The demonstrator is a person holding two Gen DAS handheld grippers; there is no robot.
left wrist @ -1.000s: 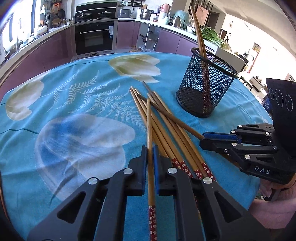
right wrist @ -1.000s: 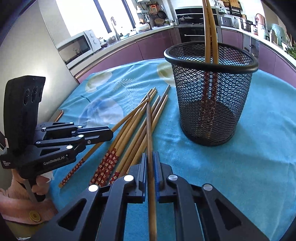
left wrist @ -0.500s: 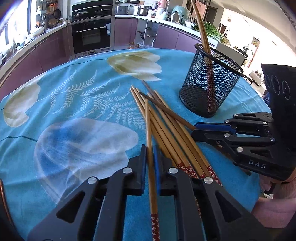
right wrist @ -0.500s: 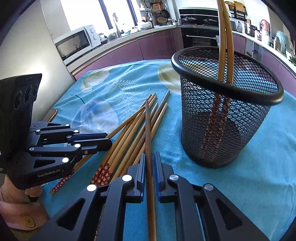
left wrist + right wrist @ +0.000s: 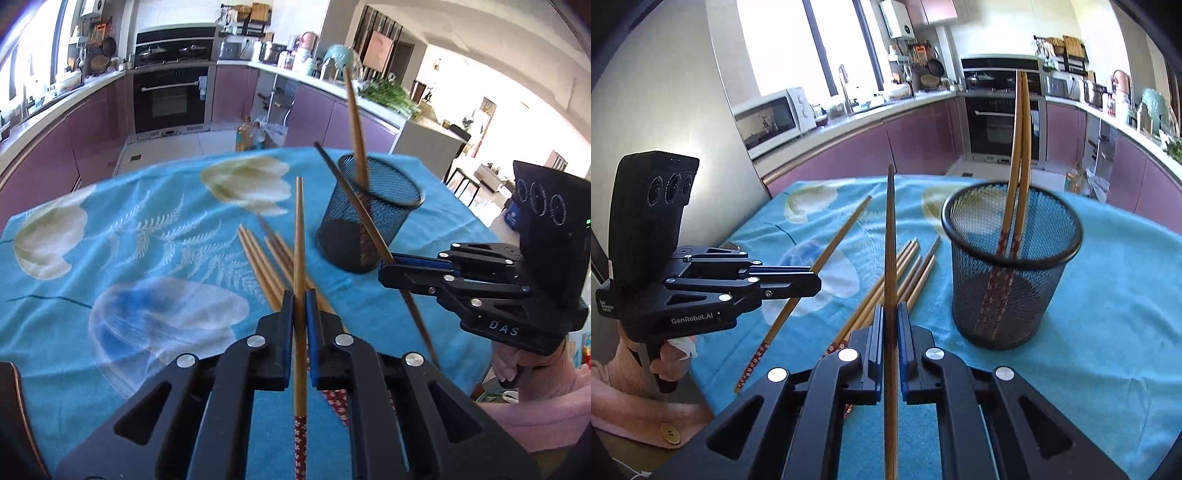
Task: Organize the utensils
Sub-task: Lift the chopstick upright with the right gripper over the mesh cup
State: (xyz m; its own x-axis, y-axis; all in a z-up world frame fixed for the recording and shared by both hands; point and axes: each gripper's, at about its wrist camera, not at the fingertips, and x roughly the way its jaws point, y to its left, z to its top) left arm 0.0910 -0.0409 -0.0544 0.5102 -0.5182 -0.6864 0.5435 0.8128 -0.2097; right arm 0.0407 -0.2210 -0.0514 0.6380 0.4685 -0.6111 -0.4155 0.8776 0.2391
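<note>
While each tool (image 5: 299, 314) (image 5: 890, 325) grips one chopstick (image 5: 300, 258) (image 5: 890, 243) — tips point forward, tilted upward off the table.

both tools are matte black plastic, each with two long fingers built from open triangular struts pinned with round silver screws and lined with blue pads. the left gripper (image 5: 812, 282) carries white "GenRobot.AI" lettering on its side and a tall black block with three round lenses on top. the right gripper (image 5: 386, 267) reads "DAS" in white and has the same lens block, a small green light at its edge. the person wears a fuzzy pink sleeve (image 5: 543, 413) with a gold button (image 5: 669, 432) on the left cuff.
</note>
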